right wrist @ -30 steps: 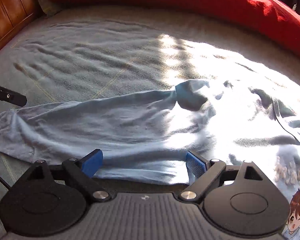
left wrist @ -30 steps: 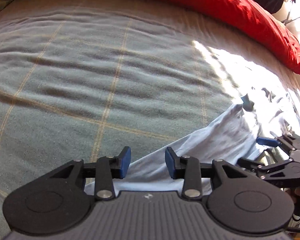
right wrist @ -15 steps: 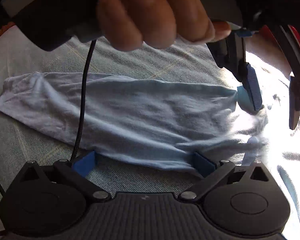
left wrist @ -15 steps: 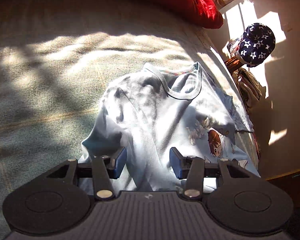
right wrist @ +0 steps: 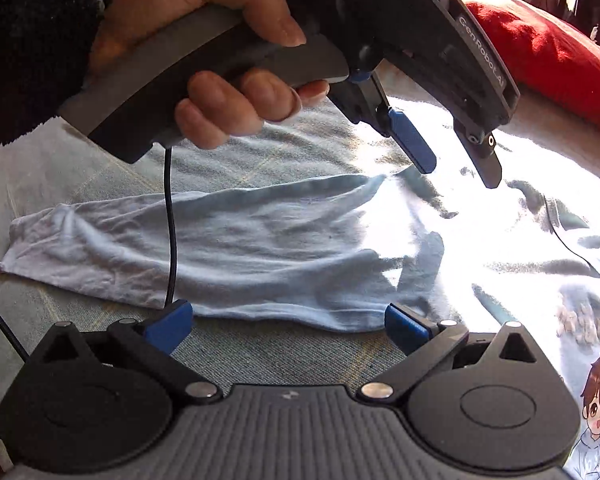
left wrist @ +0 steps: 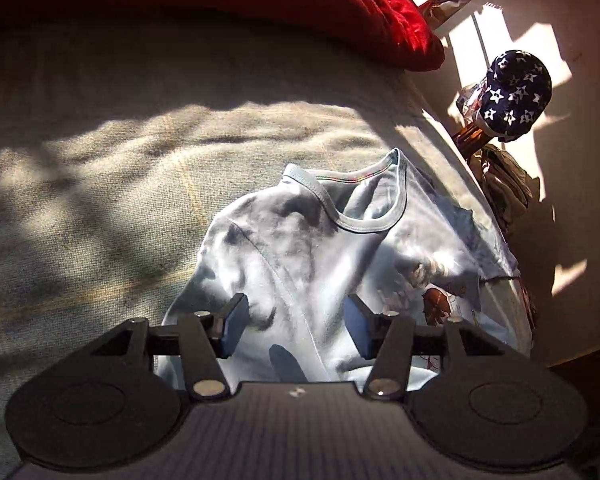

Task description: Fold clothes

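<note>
On the left of my view, the long sleeve (right wrist: pixel 180 248) of the pale blue cotton T-shirt (left wrist: pixel 320 256) lies stretched flat across the grey-green woven bed cover (left wrist: pixel 100 184). I take it to be laid out straight like that so it can be folded in over the body in one clean move. My right tongs (right wrist: pixel 288 326) hang just over its near hem with the blue pads spread as wide as they go and nothing between them; I hold them apart there because that edge looks like the next place to take hold.

Further right, my left hand (right wrist: pixel 204 52) carries the left tongs (left wrist: pixel 296 330) above the shoulder of the shirt, where the sleeve meets the body. Their jaws are opening, and the cloth lies beneath them, not pinched. From that side I look down on the rumpled chest, the ribbed neckline (left wrist: pixel 352 200) and the cartoon print (left wrist: pixel 436 304); the body is bunched near the bed's right edge, so I judge it needs smoothing before any fold will hold.

Beyond lie the long red cushion (left wrist: pixel 260 8) at the head of the bed, and the navy star-patterned cap (left wrist: pixel 516 92) hanging past the edge.
</note>
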Demonstrator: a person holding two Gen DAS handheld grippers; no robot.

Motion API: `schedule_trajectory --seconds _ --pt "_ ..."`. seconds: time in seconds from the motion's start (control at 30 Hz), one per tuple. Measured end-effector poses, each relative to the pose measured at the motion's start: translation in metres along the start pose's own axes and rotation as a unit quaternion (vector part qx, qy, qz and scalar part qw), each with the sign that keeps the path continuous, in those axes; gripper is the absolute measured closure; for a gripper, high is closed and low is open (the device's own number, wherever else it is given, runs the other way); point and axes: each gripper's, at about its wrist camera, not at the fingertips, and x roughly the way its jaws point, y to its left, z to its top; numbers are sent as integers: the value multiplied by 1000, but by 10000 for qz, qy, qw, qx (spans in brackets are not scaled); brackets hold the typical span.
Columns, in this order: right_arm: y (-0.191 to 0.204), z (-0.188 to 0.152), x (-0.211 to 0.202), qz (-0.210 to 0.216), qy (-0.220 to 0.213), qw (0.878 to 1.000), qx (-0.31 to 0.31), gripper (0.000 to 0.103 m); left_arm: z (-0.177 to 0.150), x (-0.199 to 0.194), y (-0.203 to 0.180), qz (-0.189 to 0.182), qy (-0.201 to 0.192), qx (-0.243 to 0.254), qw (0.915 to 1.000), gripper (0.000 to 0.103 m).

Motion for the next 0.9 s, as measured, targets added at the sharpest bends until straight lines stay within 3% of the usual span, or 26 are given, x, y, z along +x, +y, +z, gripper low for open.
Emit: schedule_trajectory --seconds 0.07,0.1,0.13,0.2,0.37,0.4,0.5,0.53,0.6,0.67,0.8,0.9 --pt "-5 1 -2 -34 21 9999 150 0 -3 16 -2 462 82 199 9987 50" --pt "-7 0 -2 -21 46 9999 160 0 -4 20 -2 674 87 291 9973 62" --pt "-7 -1 -3 -65 62 9999 147 0 -4 16 0 842 11 363 9958 66" --pt "-7 -4 -4 -167 70 9998 118 0 -2 2 4 1108 -59 358 9932 66" --pt "-12 -15 -12 -188 147 9996 173 0 -14 -47 -3 745 -119 316 9967 64" --pt "-13 -17 -14 -180 158 9995 186 0 -21 -52 -6 604 -79 278 9978 58" --pt "-15 -25 -20 -210 189 9993 232 0 -47 -53 -3 295 234 -99 9992 56" --pt "-15 -28 -21 -228 223 9992 241 0 -56 -51 0 416 255 -121 9987 55" --pt "-17 -34 -23 -271 259 9990 255 0 -74 -45 10 1050 292 -176 9939 56" --pt "-18 -39 -24 -334 338 9986 250 0 -84 -49 23 1424 148 -368 9890 64" --pt "-20 -46 -29 -444 409 9977 297 0 -92 -80 24 1499 -293 -625 9863 67" --pt "-20 -50 -35 -477 398 9971 433 0 -98 -86 14 1025 -247 -541 9930 64"
